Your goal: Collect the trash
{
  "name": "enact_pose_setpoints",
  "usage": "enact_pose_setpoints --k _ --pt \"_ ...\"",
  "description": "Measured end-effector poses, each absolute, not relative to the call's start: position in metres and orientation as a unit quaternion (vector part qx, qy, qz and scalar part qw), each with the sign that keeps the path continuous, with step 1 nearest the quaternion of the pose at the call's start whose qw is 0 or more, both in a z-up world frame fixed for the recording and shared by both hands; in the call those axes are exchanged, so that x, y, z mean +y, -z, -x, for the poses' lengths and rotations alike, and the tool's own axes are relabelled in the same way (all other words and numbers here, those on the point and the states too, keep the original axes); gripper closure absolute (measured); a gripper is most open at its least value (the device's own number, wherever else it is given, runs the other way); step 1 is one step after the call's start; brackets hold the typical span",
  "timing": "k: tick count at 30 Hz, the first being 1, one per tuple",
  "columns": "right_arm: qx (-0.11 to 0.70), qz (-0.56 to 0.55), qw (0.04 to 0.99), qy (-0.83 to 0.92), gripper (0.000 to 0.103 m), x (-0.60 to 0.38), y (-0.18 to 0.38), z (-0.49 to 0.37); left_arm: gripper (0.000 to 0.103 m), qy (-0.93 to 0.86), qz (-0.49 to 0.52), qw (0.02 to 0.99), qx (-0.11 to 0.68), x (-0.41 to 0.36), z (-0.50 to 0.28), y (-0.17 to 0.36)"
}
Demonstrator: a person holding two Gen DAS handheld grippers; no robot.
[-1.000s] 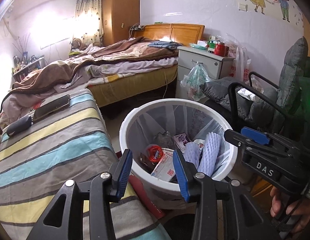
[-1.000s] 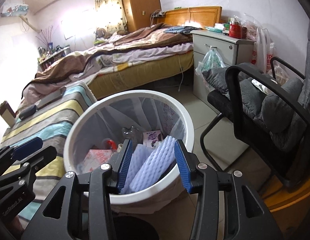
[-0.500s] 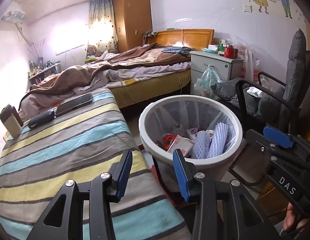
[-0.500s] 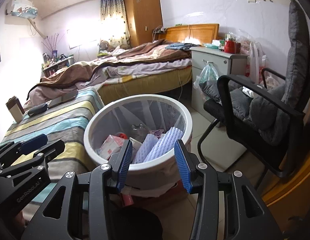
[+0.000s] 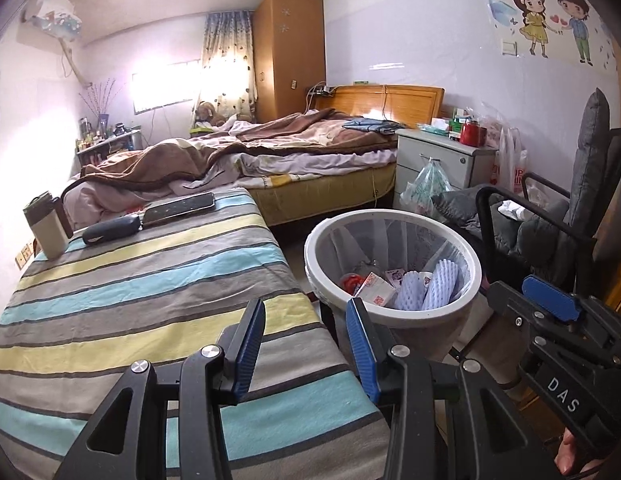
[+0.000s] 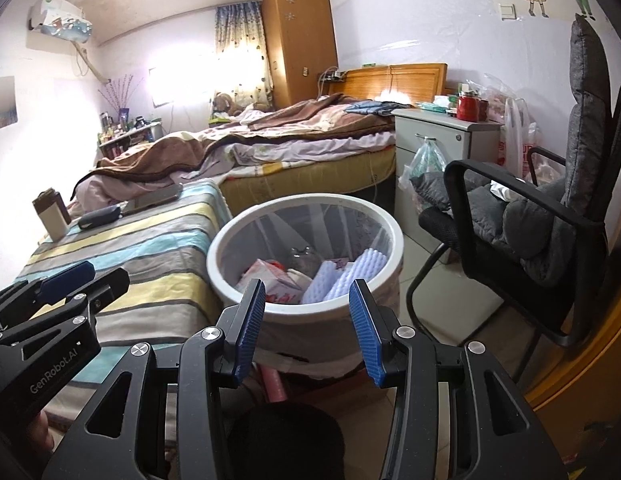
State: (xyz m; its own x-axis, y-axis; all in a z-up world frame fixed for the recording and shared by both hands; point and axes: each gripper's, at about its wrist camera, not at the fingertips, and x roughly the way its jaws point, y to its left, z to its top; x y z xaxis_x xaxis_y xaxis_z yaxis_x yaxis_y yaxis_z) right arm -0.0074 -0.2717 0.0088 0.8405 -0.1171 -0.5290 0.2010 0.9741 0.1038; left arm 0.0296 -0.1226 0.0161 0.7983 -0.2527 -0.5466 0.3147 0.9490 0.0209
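Both grippers, left (image 5: 305,346) and right (image 6: 306,327), stood parted and empty beside the white trash bin (image 6: 384,229) holding foam sleeves (image 6: 342,276); drop looked done, next called for locating more litter.

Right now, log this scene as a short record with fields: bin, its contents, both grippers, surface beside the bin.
bin: white trash bin, upright on the floor, lined with a clear bag
contents: white foam sleeves, pink-and-white packet, other wrappers
left gripper: open, nothing between the fingers, over the striped cloth
right gripper: open, empty, pointed at the bin
beside bin: striped cloth with a phone and a dark case; black chair on the other side
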Motion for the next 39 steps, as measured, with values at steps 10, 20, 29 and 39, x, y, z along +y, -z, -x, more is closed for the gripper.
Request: enact_pose_setpoints --k 10,20,29,39 --pt "0.268 -0.079 0.957 0.077 0.057 -0.262 -0.009 0.011 0.061 0.133 -0.046 0.951 0.274 -0.11 -0.022 -0.021" --pt "0.272 -0.08 0.956 0.077 0.057 -0.257 -0.01 0.011 0.061 0.13 -0.043 0.952 0.272 -0.106 -0.019 -0.023" --pt "0.275 -0.08 0.955 0.08 0.057 -0.254 -0.009 0.011 0.061 0.13 -0.044 0.952 0.275 -0.105 -0.018 -0.023" --pt "0.274 -0.079 0.955 0.081 0.057 -0.254 -0.008 0.012 0.061 0.128 -0.044 0.952 0.276 -0.104 -0.018 -0.023"
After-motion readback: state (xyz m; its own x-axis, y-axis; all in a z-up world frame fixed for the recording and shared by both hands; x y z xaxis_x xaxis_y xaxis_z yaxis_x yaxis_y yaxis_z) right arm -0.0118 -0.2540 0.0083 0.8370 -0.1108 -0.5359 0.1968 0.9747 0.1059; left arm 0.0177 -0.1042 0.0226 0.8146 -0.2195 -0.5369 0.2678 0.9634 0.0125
